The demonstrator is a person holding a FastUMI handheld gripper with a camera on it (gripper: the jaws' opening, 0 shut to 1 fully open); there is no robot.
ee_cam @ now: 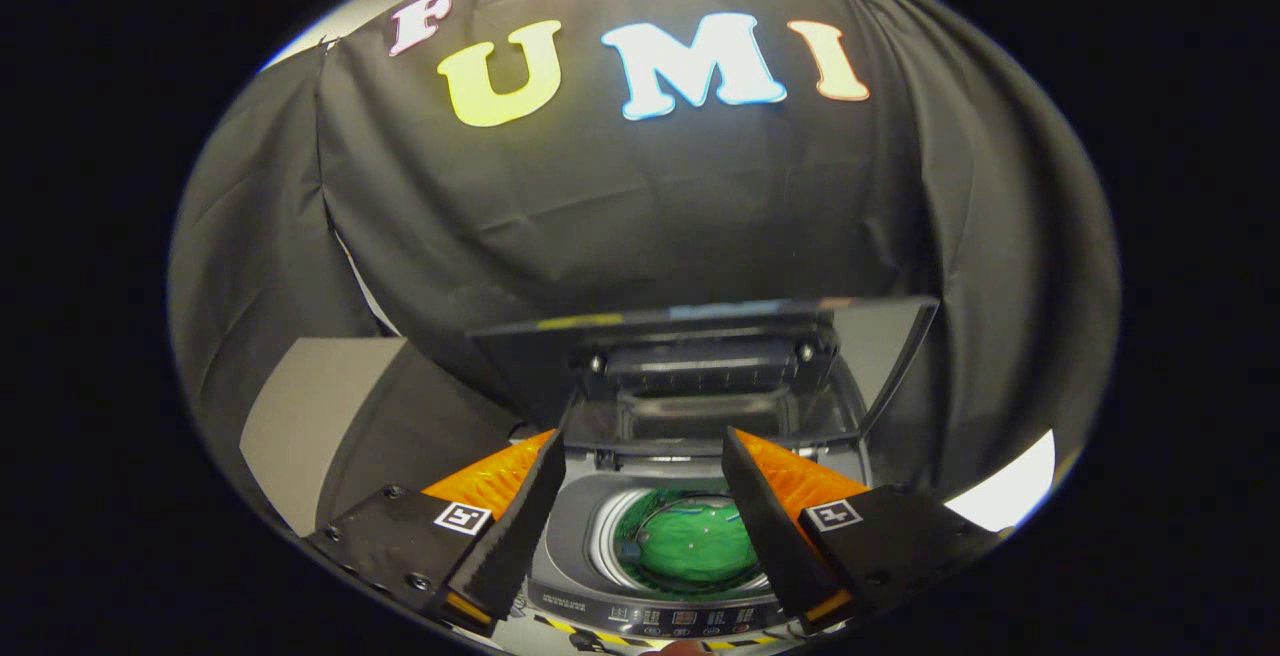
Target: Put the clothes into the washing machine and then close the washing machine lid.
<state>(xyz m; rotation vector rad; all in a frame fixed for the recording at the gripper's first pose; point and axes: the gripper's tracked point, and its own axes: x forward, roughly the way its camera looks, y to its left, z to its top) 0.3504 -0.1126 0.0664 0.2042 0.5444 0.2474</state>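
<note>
Green cloth garment (695, 544) lies in grey top-loading washing machine (570, 536) drum; gripper (643, 471) fingers wide, empty; next likely: push down raised dark lid (700, 336).

The scene is dim overall, the dark cloth wall (640, 206) soaking up most of the light. Illumination falls from above and in front, catching the cloth's folds as soft grey ridges. The raised lid (700, 321) of the washing machine (580, 536) mirrors faint coloured streaks along its top edge. The green clothes (695, 544) in the drum glow saturated. Fisheye distortion bends straight lines strongly outward. The gripper (640, 476), fingers parted wide, looks slightly soft, while a pale patch burns out behind the machine's far right corner.
</note>
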